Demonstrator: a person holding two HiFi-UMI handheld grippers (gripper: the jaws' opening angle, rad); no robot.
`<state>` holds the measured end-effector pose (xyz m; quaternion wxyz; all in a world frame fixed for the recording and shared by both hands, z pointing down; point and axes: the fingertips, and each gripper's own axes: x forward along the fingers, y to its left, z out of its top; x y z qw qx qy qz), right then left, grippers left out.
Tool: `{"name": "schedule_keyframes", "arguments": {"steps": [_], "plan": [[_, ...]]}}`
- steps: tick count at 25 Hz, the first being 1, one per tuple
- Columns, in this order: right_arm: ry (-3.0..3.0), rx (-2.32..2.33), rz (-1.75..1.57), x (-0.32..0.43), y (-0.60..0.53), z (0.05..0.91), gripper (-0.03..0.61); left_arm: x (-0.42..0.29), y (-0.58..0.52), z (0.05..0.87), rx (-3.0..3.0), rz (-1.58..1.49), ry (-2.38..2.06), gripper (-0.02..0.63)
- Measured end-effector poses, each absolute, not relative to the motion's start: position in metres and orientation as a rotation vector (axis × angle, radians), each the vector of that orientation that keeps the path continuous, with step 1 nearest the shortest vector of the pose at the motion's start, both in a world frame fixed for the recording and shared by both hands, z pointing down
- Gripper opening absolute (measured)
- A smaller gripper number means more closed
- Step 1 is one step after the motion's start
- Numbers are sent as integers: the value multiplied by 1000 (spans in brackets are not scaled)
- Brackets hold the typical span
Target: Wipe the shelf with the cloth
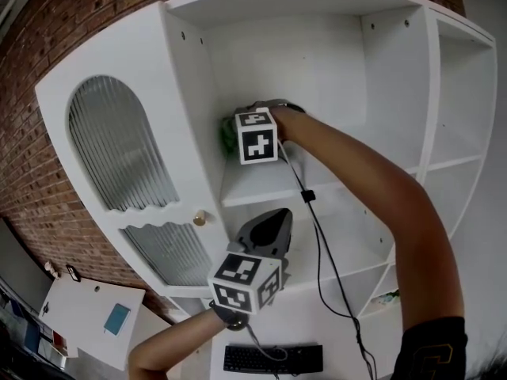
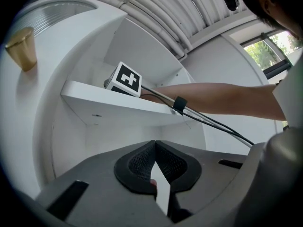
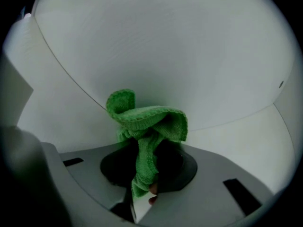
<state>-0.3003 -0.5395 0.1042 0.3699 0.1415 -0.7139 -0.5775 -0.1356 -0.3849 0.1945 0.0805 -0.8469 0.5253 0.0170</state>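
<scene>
Head view, read from 9 o'clock across: noted an arched cabinet door (image 1: 119, 145) with ribbed glass, then a brass knob (image 1: 200, 218) near its lower 3 o'clock edge. Found the left gripper (image 1: 273, 214) at 6 o'clock, below the shelf (image 1: 261, 187) and apart from it. Confirmed in the left gripper view jaws closed tip to tip with nothing between them, pointed up toward the shelf's underside.

Located the cloth (image 1: 228, 137), green, at 11 o'clock, over the shelf's left end and close to the side wall (image 1: 194, 93). Could not tell whether it touched that wall. Noted a forearm (image 1: 372, 188) reaching in from 4 o'clock.

Turned to the right gripper view and found the right gripper (image 3: 146, 152) clamped on a hanging strip of the cloth. Recorded the strip's long axis running 12 to 6 through the claw, with the rest bunched ahead at 12 o'clock.

Judged the bare shelf to lie toward 3 o'clock of the cloth, and so expected the next stroke to run that way. Judged the right hand the nearer, already placed for the wipe, and the left idle. Flagged one risk: poor contact from so bunched a cloth.
</scene>
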Motion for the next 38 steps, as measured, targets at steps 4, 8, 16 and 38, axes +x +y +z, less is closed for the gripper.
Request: {"name": "schedule_keyframes", "arguments": {"steps": [4,8,16,38], "plan": [[-1819,379,-1470,-293,-542,105,77,-142,-396,198,-2506,35,1614,17],[-1844,401,-1440,-282,-547,102,77,-148,-405,201,-2478,19,1651,17],[-1841,435,-1405,-263,-553,102,77,-140,-407,199,-2507,19,1642,17],[-1833,615,-1218,-174,-583,99,77,-117,-425,206,-2645,-76,1594,17]]}}
